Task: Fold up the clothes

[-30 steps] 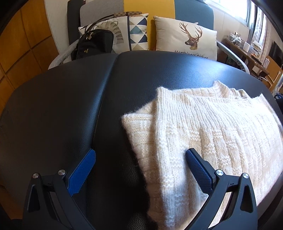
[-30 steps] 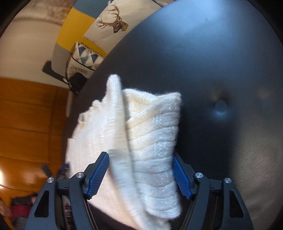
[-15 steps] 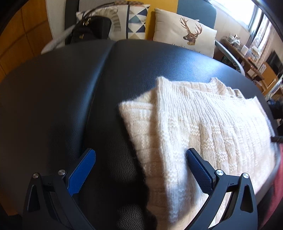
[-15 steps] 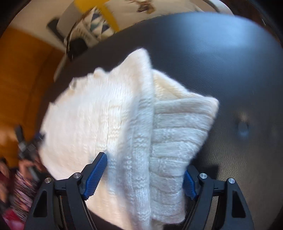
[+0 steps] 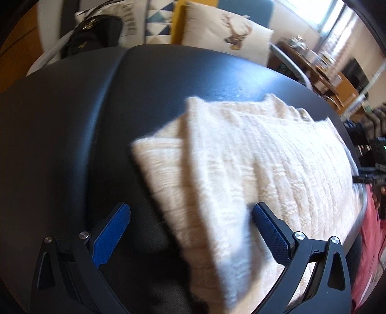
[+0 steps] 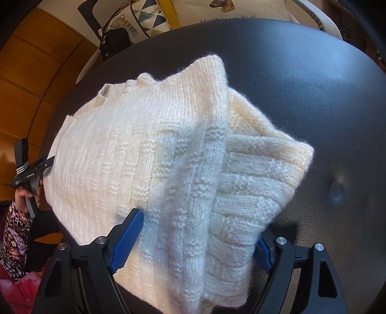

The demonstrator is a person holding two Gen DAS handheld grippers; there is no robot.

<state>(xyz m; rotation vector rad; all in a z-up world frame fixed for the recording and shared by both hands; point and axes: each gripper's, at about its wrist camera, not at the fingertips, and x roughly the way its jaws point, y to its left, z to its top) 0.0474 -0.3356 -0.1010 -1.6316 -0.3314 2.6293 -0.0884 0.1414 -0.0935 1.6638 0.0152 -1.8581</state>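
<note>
The cream sweater (image 6: 154,154) lies folded on the black seat (image 6: 313,79). The right gripper (image 6: 200,239) has just been opening; its jaws stand apart with the near fold between them. The left gripper (image 5: 190,229) gapes wide over the sweater's left corner, holding nothing.

The right gripper (image 6: 200,241) has been rolled upright, so the deer pillow (image 6: 231,7) now lies straight ahead of it beyond the cream sweater (image 6: 154,154). Its jaws have just been opening, with a fold of the sweater lying loosely between them, and more of the sweater's spread is seen. The left gripper (image 5: 190,231) has been tilted further down, away from the deer pillow, and its view is now blurred.
</note>
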